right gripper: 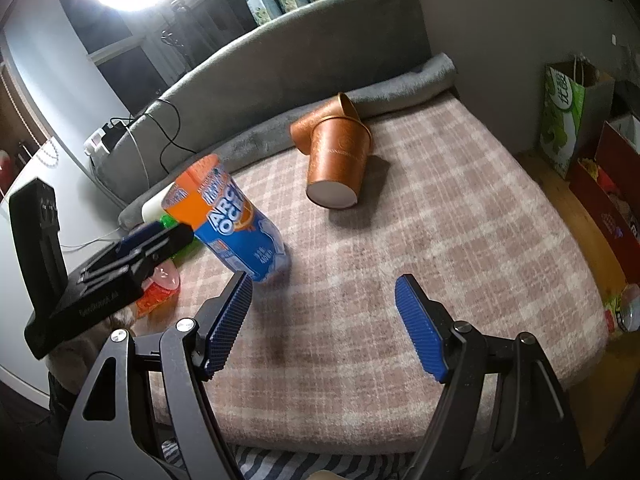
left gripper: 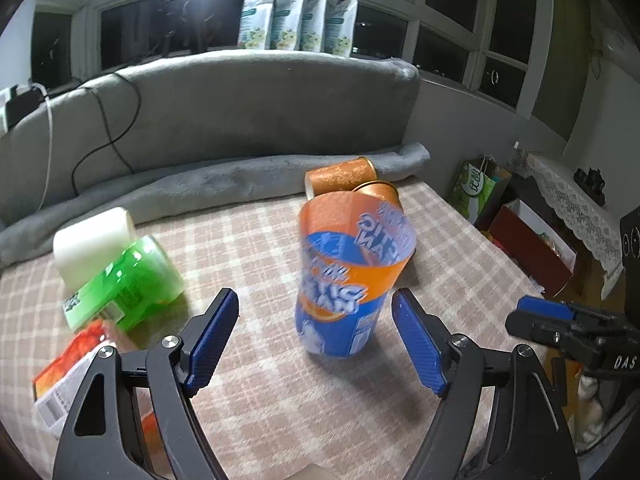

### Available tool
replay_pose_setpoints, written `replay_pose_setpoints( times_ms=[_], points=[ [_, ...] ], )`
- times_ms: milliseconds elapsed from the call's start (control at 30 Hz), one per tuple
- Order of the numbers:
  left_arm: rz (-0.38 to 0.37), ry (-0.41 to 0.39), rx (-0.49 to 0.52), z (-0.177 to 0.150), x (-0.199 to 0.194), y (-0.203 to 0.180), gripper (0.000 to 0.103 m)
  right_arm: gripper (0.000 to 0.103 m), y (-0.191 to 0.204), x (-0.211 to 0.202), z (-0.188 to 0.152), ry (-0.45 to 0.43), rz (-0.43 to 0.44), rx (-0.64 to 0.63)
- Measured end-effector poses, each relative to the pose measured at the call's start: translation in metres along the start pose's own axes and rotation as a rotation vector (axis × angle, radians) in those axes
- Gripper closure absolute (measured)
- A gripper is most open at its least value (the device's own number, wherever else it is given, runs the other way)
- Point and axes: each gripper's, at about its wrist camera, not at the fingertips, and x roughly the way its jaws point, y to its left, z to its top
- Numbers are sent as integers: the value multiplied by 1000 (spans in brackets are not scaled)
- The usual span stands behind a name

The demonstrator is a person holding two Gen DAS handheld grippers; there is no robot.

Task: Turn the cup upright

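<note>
A blue and orange plastic cup (left gripper: 344, 276) stands on the checked cushion with its open mouth up, blurred and tilted; it also shows in the right wrist view (right gripper: 230, 220). My left gripper (left gripper: 316, 312) is open, its blue fingers (left gripper: 212, 336) either side of the cup's base, not touching. My right gripper (right gripper: 324, 312) is open and empty to the cup's right; it shows at the right edge of the left wrist view (left gripper: 540, 312). The left gripper shows in the right wrist view (right gripper: 152, 240) beside the cup.
Two copper-brown cups (right gripper: 338, 152) lie on their sides at the back. A green bottle (left gripper: 128, 284), a white roll (left gripper: 94, 240) and an orange packet (left gripper: 72, 364) lie at the left. A grey sofa back (left gripper: 240, 112) stands behind. Boxes and bags (right gripper: 576, 120) stand on the floor at right.
</note>
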Motion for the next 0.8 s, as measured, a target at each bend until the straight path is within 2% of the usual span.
replay_pose_setpoints(
  times_ms=[267,400,500,667,800],
  points=[
    [47,-59,-50,-5,-29,18,24,26,28,-1,11,-81,-19,-98],
    [98,-120,-48,-5,-47,20,24,26,41,-4,16,-131,-43,-148],
    [134,-165,-53,-7,-60,22,24,19,50,-6,17,-175,-66,-189],
    [196,-224,-52,-10,-78,24,22,17,63,-10,17,-231,-102,-247],
    [235,-256,-64,-13,-88,26,21,2,65,-18,15,-297,-111,-254]
  ],
)
